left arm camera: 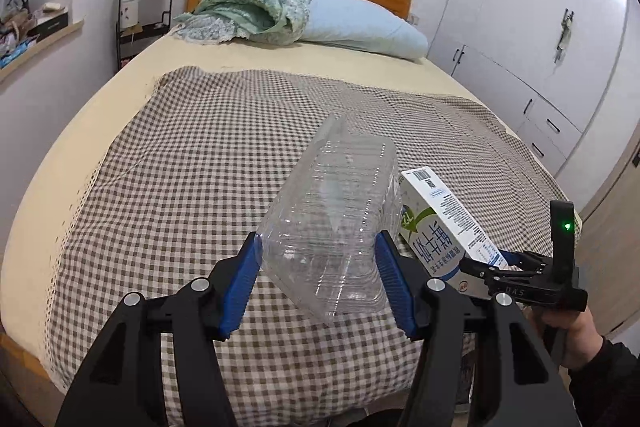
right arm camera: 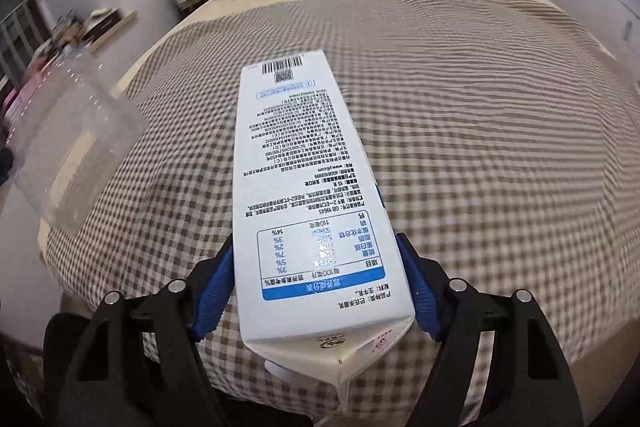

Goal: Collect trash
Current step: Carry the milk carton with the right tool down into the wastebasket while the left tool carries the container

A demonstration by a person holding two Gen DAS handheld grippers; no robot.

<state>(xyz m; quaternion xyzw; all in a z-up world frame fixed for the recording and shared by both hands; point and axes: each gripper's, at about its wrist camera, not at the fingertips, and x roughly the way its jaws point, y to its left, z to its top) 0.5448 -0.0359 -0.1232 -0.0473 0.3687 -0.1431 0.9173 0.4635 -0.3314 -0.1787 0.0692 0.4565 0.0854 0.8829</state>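
Left wrist view: one clear plastic container (left arm camera: 334,223) is clamped by the left gripper (left arm camera: 320,255); one milk carton (right arm camera: 316,211) is gripped by the right gripper (right arm camera: 316,263).

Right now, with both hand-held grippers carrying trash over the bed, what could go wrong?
1. The clear plastic clamshell box is thin; the left hand-held gripper could crush it or let it slip out.
2. The right hand-held gripper pinches the milk carton near its spout end, so the long body may sag or leftovers may drip onto the checked blanket.
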